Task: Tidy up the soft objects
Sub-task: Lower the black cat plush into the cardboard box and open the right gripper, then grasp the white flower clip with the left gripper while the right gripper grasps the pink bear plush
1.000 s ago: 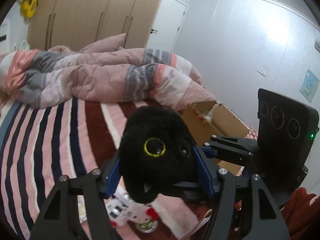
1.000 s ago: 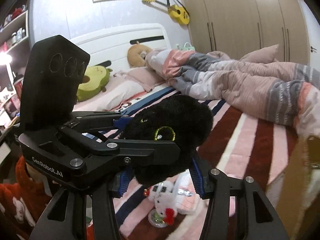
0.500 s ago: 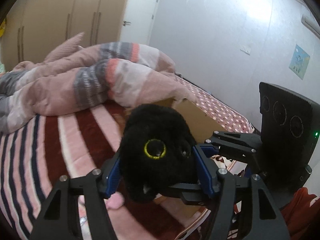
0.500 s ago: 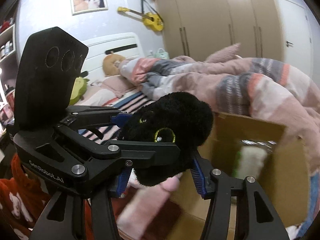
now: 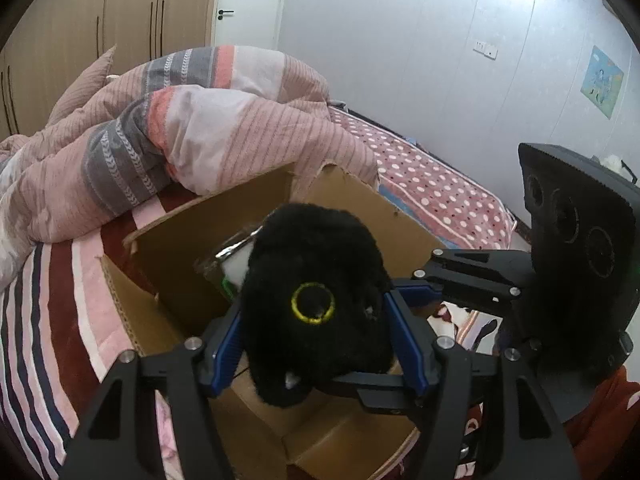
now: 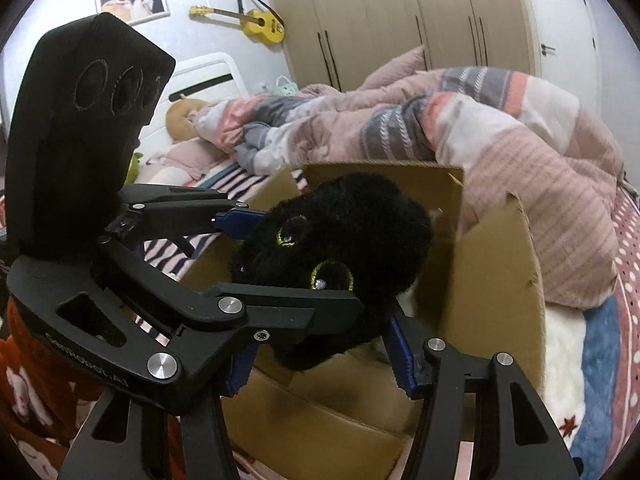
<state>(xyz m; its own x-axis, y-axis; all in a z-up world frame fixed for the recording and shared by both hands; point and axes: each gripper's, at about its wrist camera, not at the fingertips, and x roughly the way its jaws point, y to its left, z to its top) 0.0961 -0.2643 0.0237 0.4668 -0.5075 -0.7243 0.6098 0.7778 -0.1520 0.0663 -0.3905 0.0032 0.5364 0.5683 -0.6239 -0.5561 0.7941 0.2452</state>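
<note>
A black plush toy with yellow-ringed eyes (image 5: 316,292) is clamped between both grippers. My left gripper (image 5: 316,344) is shut on it, blue pads on its two sides. My right gripper (image 6: 320,352) is shut on it too (image 6: 340,248). The right gripper's body shows at the right of the left wrist view (image 5: 472,276), and the left gripper's body at the left of the right wrist view (image 6: 192,216). I hold the toy over an open cardboard box (image 5: 168,248) on the bed, also in the right wrist view (image 6: 496,280). A white item in clear wrap (image 5: 234,256) lies inside the box.
A pink and grey striped quilt (image 5: 168,132) is piled just behind the box. The striped bedsheet (image 5: 52,320) spreads to the left. A dotted pink cover (image 5: 432,188) lies to the right. Wardrobes (image 6: 400,24) and a door stand behind.
Both grippers carried the black toy to the right, from above the striped sheet to above the open box. The small white toys on the sheet have left the view.
</note>
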